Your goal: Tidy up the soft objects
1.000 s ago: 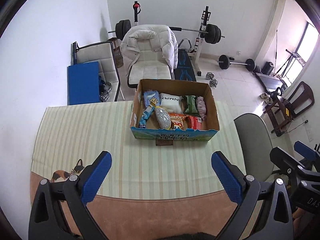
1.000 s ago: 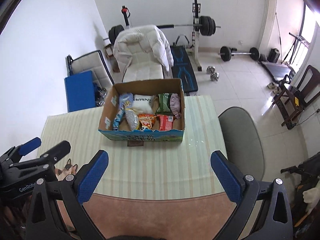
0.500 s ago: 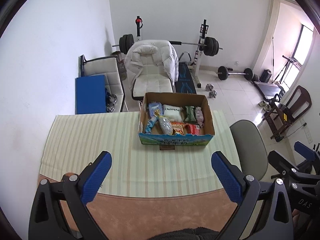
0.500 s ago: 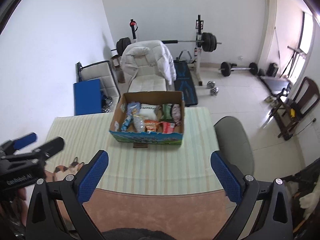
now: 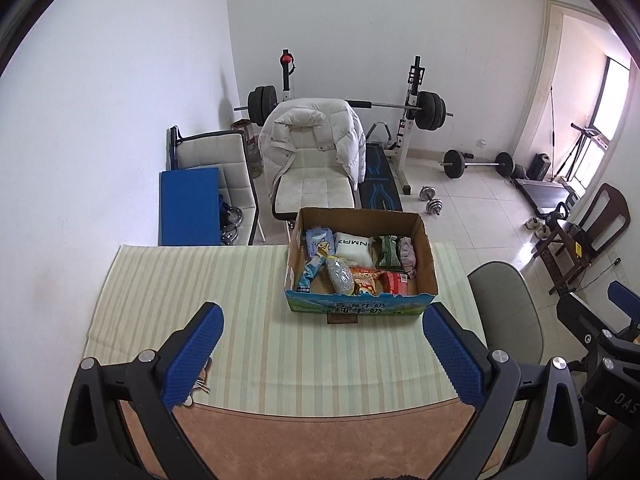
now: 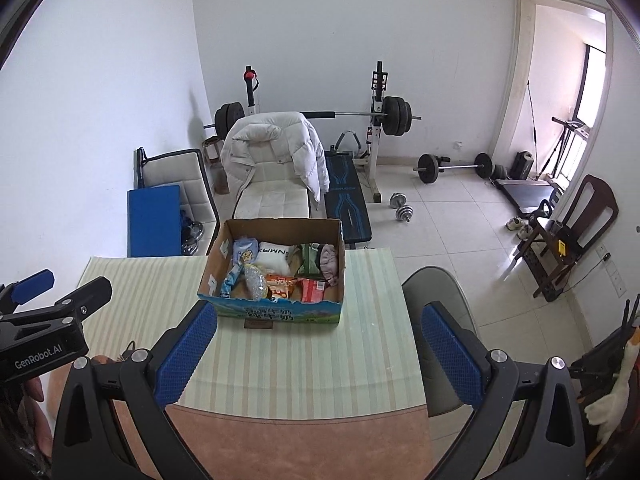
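Note:
An open cardboard box stands at the far edge of a table with a striped cloth; it also shows in the right wrist view. Inside lie several soft packs: a white pouch, a blue packet, a silver bag, orange and red snack bags, and green and pink bundles. My left gripper is open and empty, high above the table's near side. My right gripper is open and empty too, beside it.
A grey chair stands at the table's right. A white chair with a puffy jacket, a blue mat and a barbell rack stand behind the table. A wooden chair is far right.
Both grippers have risen and pulled back from the table, so the box looks smaller and farther. Both stay open and empty.

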